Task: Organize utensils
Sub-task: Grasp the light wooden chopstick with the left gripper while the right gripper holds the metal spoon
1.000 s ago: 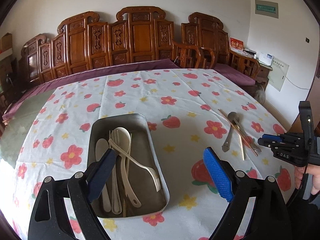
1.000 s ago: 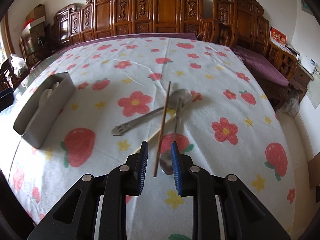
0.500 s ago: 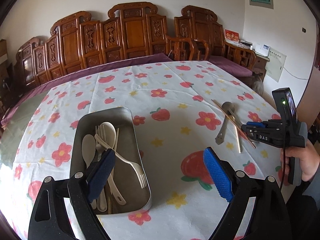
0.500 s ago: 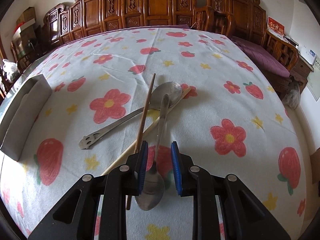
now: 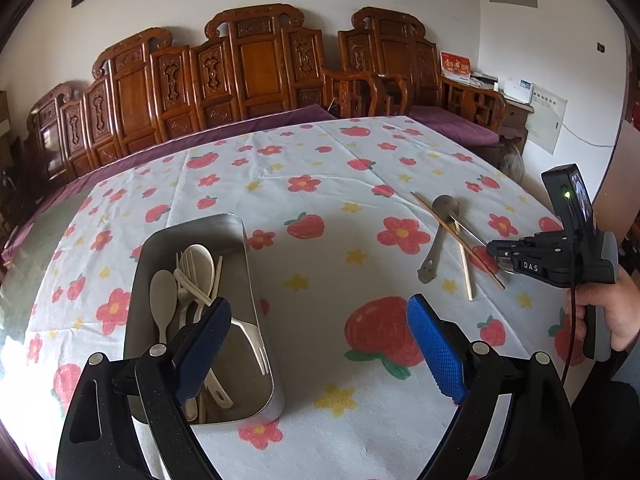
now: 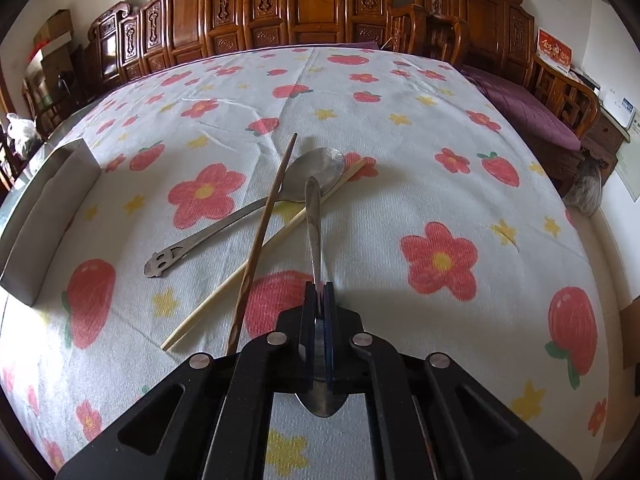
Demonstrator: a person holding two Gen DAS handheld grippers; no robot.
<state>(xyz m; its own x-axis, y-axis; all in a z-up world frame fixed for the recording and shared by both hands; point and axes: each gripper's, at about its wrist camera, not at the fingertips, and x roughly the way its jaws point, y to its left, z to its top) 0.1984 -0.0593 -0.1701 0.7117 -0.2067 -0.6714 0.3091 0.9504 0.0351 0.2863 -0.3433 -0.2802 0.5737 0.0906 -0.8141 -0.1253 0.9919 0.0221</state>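
My right gripper (image 6: 319, 292) has its jaws closing, and the pads press on the neck of a small metal spoon (image 6: 314, 224). Its bowl shows under the fingers and its handle lies over a larger smiley-handled spoon (image 6: 316, 172). A dark chopstick (image 6: 268, 216) and a pale chopstick (image 6: 280, 236) cross beside it. The left wrist view shows that gripper (image 5: 496, 250) low over the same pile. My left gripper (image 5: 316, 344) is open and holds nothing, its left finger above the metal tray (image 5: 248, 280), which contains several cream plastic utensils (image 5: 192, 276).
A flowered cloth (image 6: 440, 160) covers the big table. Carved wooden chairs (image 5: 256, 68) line the far edge. The tray's side (image 6: 44, 216) shows at the left of the right wrist view. A person's hand (image 5: 616, 312) grips the right tool near the table's right edge.
The right gripper came down over the small spoon and shut on it. The left gripper drifted slightly, still wide open.
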